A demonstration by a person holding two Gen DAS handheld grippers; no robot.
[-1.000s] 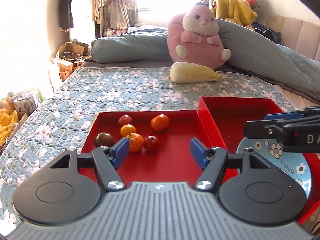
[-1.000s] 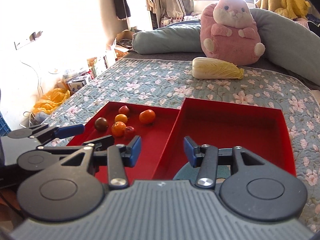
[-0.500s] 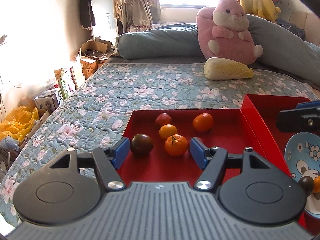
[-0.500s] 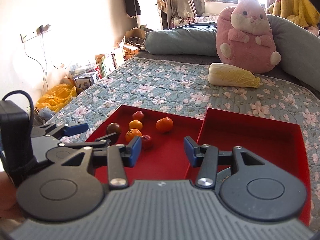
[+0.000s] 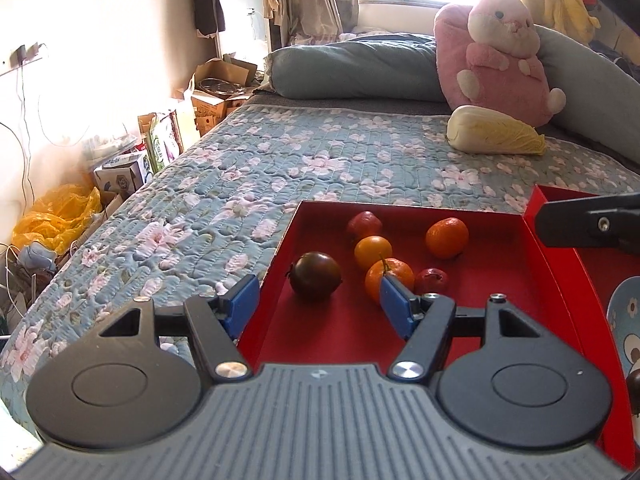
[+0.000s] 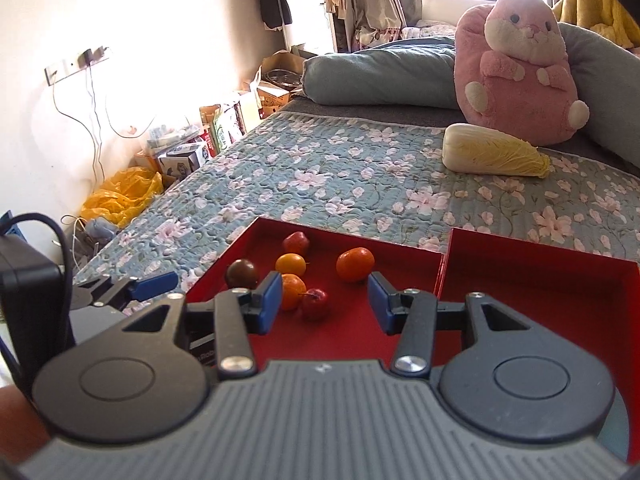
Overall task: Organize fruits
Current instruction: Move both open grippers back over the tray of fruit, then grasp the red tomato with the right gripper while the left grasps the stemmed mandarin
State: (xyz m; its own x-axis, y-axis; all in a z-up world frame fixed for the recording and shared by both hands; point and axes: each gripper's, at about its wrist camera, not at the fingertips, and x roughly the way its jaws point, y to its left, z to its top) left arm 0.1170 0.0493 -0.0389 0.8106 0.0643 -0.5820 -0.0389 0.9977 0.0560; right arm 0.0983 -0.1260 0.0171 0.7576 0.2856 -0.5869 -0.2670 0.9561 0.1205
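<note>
A red tray (image 5: 344, 320) on the bed holds several fruits: a dark tomato (image 5: 315, 276), oranges (image 5: 390, 276) (image 5: 447, 237), a yellow-orange fruit (image 5: 373, 250) and small red fruits (image 5: 431, 280) (image 5: 363, 224). My left gripper (image 5: 316, 306) is open and empty, just short of the dark tomato. My right gripper (image 6: 322, 300) is open and empty above the same tray (image 6: 344, 332), near a small red fruit (image 6: 315, 300) and an orange (image 6: 355, 265). A second red tray (image 6: 540, 280) on the right holds a blue plate (image 5: 624, 328).
The trays lie on a floral quilt (image 5: 280, 168). A cabbage (image 5: 494, 136) and a pink plush rabbit (image 5: 496, 56) sit at the back by a grey-blue duvet. Boxes and a yellow bag (image 5: 56, 216) crowd the floor left of the bed.
Both grippers have swung left and drawn nearer the fruit tray. The left gripper now frames the dark tomato. Both jaws stay open.
</note>
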